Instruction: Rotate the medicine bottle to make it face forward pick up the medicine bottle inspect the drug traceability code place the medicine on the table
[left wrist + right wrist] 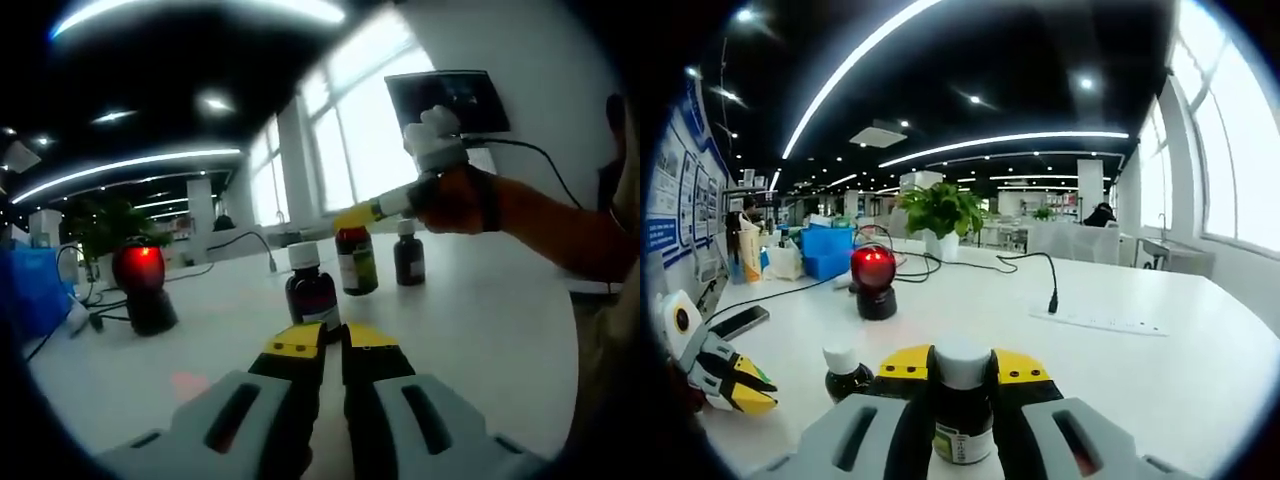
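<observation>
Medicine bottle, white-capped, clamped between right gripper jaws above white table; left gripper jaws together, empty; step: code inspection pending, probably toward red-lit scanner

Potted plant behind red-lit scanner; blue bin, phone on white table.

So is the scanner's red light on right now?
On. The scanner glows bright red at its head in the right gripper view, and likewise in the left gripper view.
</observation>
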